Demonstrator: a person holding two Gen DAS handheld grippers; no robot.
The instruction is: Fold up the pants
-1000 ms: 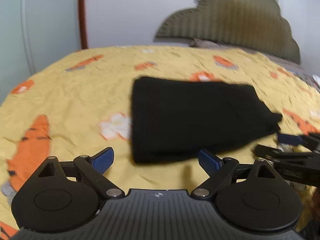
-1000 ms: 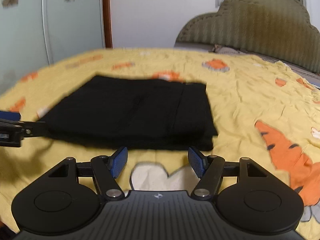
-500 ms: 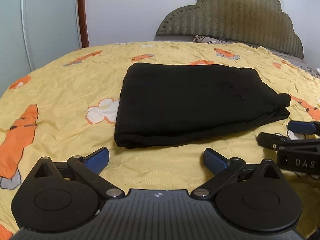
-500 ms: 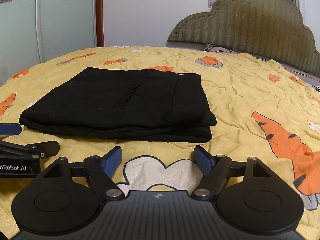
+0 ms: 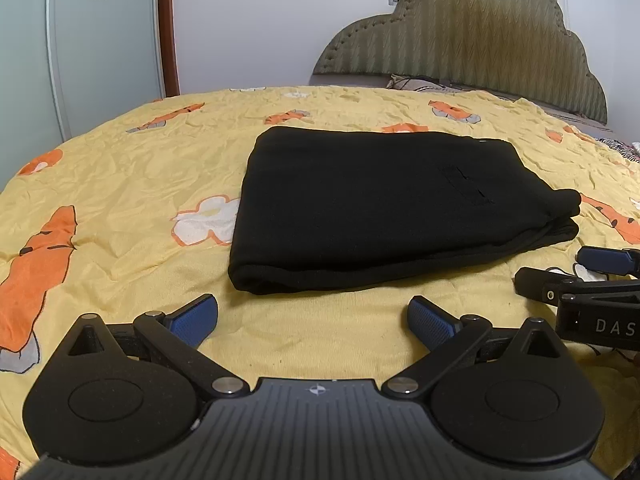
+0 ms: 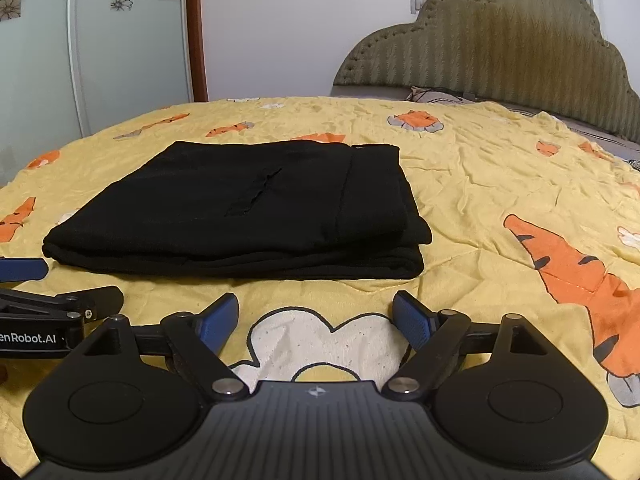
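The black pants (image 5: 380,204) lie folded into a flat, layered rectangle on the yellow bedspread (image 5: 120,184); they also show in the right wrist view (image 6: 248,208). My left gripper (image 5: 313,318) is open and empty, just short of the pants' near edge. My right gripper (image 6: 316,318) is open and empty, also just short of the near edge. Each gripper shows at the side of the other's view: the right one (image 5: 592,280) and the left one (image 6: 52,300).
The bedspread (image 6: 500,184) has orange carrot and white flower prints. A padded olive headboard (image 5: 480,36) stands at the back right, with a pillow (image 5: 420,82) below it. A glass wardrobe door (image 5: 100,40) is at the left.
Both grippers have pulled back from the pants toward the near edge of the bed and steadied. The pants lie still in their folded shape.
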